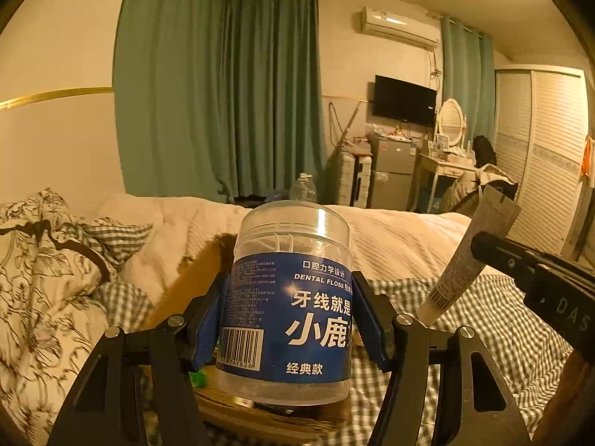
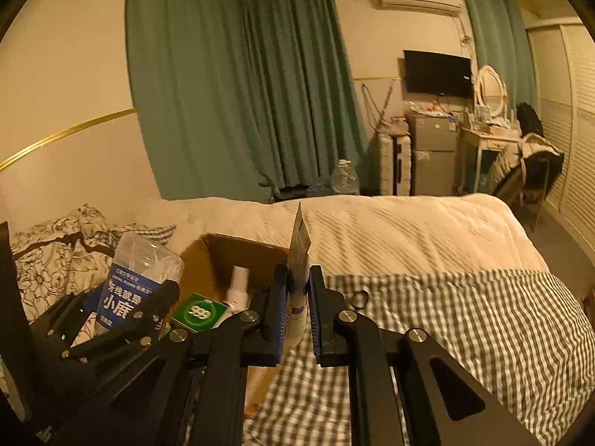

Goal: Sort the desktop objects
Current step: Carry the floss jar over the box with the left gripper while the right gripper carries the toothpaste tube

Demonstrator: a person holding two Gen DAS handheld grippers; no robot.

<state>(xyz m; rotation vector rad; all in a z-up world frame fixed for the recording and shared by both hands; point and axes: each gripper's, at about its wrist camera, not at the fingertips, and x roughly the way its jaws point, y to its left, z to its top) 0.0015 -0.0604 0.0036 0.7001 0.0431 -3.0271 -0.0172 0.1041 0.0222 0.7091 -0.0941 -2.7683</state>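
Left gripper (image 1: 286, 319) fingers clamp a dental floss jar (image 1: 290, 297) at mid-label, held upright above the bed (image 1: 409, 234). Jar looks light, stiff, smooth plastic; likely slippery, so the label band is the best hold. Right gripper (image 2: 297, 312) fingers, nearly closed, pinch a soft tube (image 2: 297, 260), cap down. Cardboard box (image 2: 219, 256) sits just ahead.

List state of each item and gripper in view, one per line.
dental floss jar: upright, lid on, clamped between left gripper fingers.
tube: upright, crimped end up, pinched by right gripper.
cardboard box: open on the bed.
white bottle: inside the box, leaning.
green packet: in the box, lying flat.
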